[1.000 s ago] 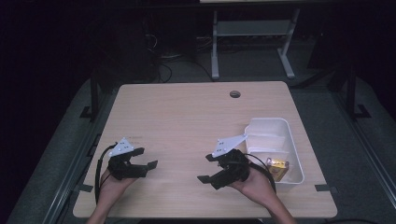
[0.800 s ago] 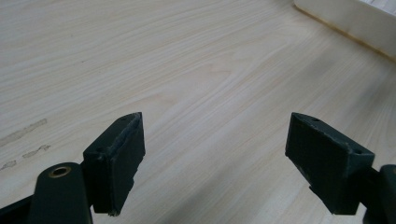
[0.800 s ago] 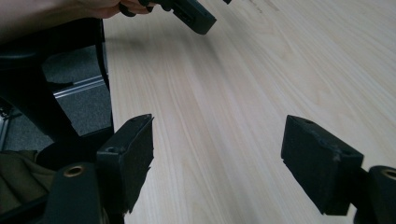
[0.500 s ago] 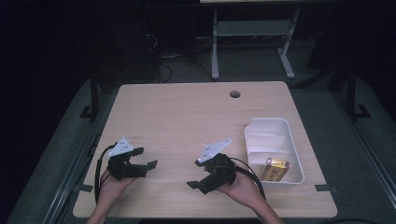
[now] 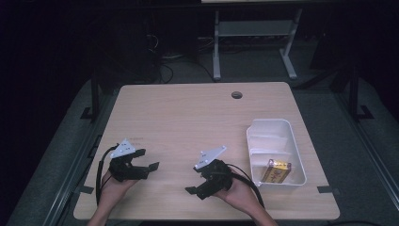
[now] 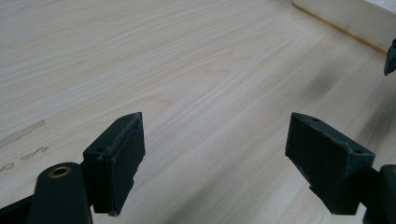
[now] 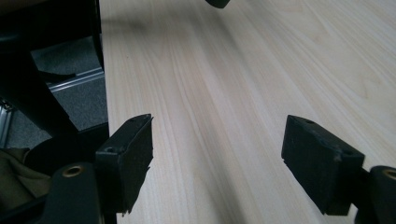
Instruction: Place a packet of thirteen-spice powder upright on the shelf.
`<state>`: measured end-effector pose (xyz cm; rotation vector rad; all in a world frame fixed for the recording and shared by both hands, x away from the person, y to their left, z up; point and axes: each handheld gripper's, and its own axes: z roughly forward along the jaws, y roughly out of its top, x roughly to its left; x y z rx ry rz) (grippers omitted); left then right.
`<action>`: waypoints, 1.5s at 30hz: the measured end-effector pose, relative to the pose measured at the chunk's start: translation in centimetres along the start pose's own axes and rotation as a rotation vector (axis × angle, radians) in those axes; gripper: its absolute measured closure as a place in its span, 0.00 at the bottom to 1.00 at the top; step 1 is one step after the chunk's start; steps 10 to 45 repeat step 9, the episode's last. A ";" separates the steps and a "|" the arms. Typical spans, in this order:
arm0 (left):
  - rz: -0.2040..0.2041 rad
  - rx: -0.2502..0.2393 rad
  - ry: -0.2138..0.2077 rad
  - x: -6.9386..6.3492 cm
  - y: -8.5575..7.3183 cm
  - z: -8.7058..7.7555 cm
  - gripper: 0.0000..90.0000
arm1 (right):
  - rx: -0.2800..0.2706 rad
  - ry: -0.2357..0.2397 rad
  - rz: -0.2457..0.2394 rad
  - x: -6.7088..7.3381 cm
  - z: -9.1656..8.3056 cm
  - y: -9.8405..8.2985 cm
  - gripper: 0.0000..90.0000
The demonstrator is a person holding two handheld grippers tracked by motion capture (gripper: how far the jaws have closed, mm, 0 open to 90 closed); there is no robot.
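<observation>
1. Your left gripper (image 5: 147,160) sits low over the near left part of the wooden table (image 5: 188,117), held in your left hand (image 5: 113,186); its jaws stand wide apart with nothing between them; in the left gripper view the two black pads (image 6: 119,158) frame bare wood.
2. Your right gripper (image 5: 195,180) is near the front edge, about mid-table, in your right hand (image 5: 240,193); its jaws point toward your left side and gape wide too, with bare tabletop between the pads (image 7: 130,154) in the right gripper view; it holds nothing.
3. The two grippers are apart, facing each other across bare wood; each has a grey three-cornered plate on top and a black cable trailing back.
4. The white tray (image 5: 298,155) lies on the right side of the table, to the right of your right gripper and not touching it; a corner of it shows at the top right of the left gripper view.
5. A yellow box (image 5: 275,170) lies in the tray's near end; its print is too small to read.
</observation>
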<state>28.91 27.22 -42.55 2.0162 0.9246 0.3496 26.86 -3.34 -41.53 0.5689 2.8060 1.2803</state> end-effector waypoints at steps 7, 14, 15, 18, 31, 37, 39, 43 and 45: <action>0.014 0.014 -0.001 -0.1 0.0 0.2 0.21 | 0.019 0.004 0.005 0.3 0.7 -0.9 0.27; 0.020 0.018 0.002 -0.2 0.0 0.3 0.21 | 0.019 0.011 -0.001 0.3 0.8 -1.0 0.27; 0.020 0.018 0.002 -0.2 0.0 0.3 0.21 | 0.019 0.011 -0.001 0.3 0.8 -1.0 0.27; 0.020 0.018 0.002 -0.2 0.0 0.3 0.21 | 0.019 0.011 -0.001 0.3 0.8 -1.0 0.27; 0.020 0.018 0.002 -0.2 0.0 0.3 0.21 | 0.019 0.011 -0.001 0.3 0.8 -1.0 0.27; 0.020 0.018 0.002 -0.2 0.0 0.3 0.21 | 0.019 0.011 -0.001 0.3 0.8 -1.0 0.27; 0.020 0.018 0.002 -0.2 0.0 0.3 0.21 | 0.019 0.011 -0.001 0.3 0.8 -1.0 0.27; 0.020 0.018 0.002 -0.2 0.0 0.3 0.21 | 0.019 0.011 -0.001 0.3 0.8 -1.0 0.27; 0.020 0.018 0.002 -0.2 0.0 0.3 0.21 | 0.019 0.011 -0.001 0.3 0.8 -1.0 0.27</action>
